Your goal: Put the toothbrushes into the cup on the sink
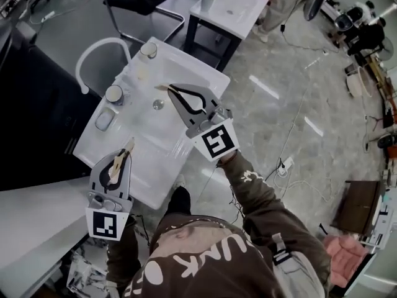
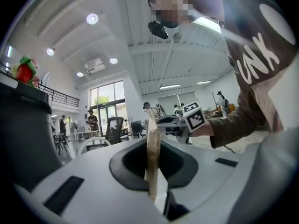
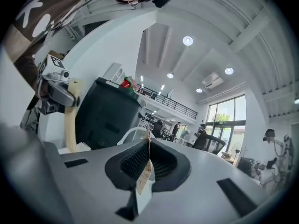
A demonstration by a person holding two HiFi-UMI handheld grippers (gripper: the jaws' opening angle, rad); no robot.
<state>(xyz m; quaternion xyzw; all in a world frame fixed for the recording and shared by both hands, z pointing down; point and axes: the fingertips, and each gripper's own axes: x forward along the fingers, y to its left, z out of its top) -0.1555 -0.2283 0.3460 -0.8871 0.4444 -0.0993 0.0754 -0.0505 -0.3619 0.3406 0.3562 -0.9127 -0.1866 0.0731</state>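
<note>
1. Nearest me, the left gripper (image 1: 126,150) hangs over the near edge of the white rectangular sink (image 1: 198,73), elbow tucked in, jaws pinching a pale wooden toothbrush (image 2: 152,157).
2. The right gripper (image 1: 170,89) is stretched out over the basin, clamped on a second pale toothbrush (image 3: 144,172).
3. A round pale cup (image 1: 114,94) stands on the sink's left rim.

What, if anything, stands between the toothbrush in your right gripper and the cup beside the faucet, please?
Nothing visible does. Between the toothbrush in the right gripper and the cup lies only bare sink surface, with the flat drain nearby.
</note>
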